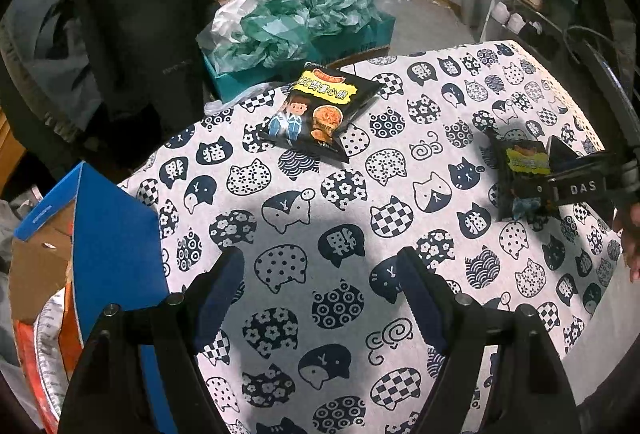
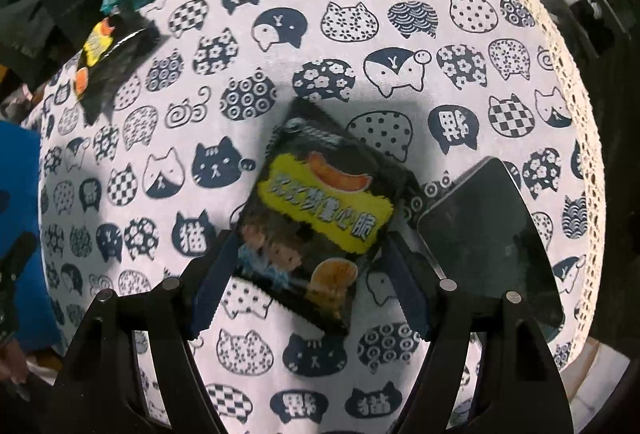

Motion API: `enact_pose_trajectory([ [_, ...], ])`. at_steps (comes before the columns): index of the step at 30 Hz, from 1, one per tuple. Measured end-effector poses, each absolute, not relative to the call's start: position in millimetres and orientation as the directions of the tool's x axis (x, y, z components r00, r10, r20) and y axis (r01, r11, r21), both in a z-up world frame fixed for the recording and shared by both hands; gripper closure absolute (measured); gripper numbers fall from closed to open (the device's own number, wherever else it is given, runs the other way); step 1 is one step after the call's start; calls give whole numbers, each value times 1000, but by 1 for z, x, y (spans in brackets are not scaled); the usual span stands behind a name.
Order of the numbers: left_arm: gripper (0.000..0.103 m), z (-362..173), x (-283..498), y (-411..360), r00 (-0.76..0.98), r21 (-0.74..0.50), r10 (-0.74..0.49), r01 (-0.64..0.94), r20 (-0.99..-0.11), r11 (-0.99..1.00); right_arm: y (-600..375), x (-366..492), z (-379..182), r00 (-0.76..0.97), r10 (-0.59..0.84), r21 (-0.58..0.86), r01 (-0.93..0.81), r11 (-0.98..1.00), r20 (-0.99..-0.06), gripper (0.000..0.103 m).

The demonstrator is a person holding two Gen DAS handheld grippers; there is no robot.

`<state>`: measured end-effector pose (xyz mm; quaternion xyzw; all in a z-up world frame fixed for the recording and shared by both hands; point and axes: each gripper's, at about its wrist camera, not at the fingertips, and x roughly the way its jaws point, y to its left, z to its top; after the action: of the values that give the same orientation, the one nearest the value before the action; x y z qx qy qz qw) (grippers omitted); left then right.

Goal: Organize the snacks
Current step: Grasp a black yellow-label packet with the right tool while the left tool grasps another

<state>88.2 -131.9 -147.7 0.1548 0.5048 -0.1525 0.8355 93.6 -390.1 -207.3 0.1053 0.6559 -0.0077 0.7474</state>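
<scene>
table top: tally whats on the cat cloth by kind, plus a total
black snack packets: 2, one at the far edge, one between the right gripper's open fingers
dark tablet-like slab: 1
total: 3

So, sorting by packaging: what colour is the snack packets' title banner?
Yellow banner on black; right wrist view shows it best.
</scene>
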Motion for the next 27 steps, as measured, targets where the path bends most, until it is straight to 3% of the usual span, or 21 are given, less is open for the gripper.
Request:
enact_pose_trajectory([
  [9,23,-160,103,-124,409,66,-105,384,-906,921,-388,120,-220,165,136,154,100,983,-977,28],
  [18,23,-167,120,-115,380,-7,-148,347,-913,938,-357,142,-229,183,72,73,1,997,-981,28],
  [22,23,-167,131,-119,376,-24,-168,360,-911,933,-342,157,-226,213,61,51,-51,997,-975,41],
  [27,22,-155,153,-124,382,-46,-199,372,-902,927,-327,177,-211,244,62,46,-69,997,-968,44],
])
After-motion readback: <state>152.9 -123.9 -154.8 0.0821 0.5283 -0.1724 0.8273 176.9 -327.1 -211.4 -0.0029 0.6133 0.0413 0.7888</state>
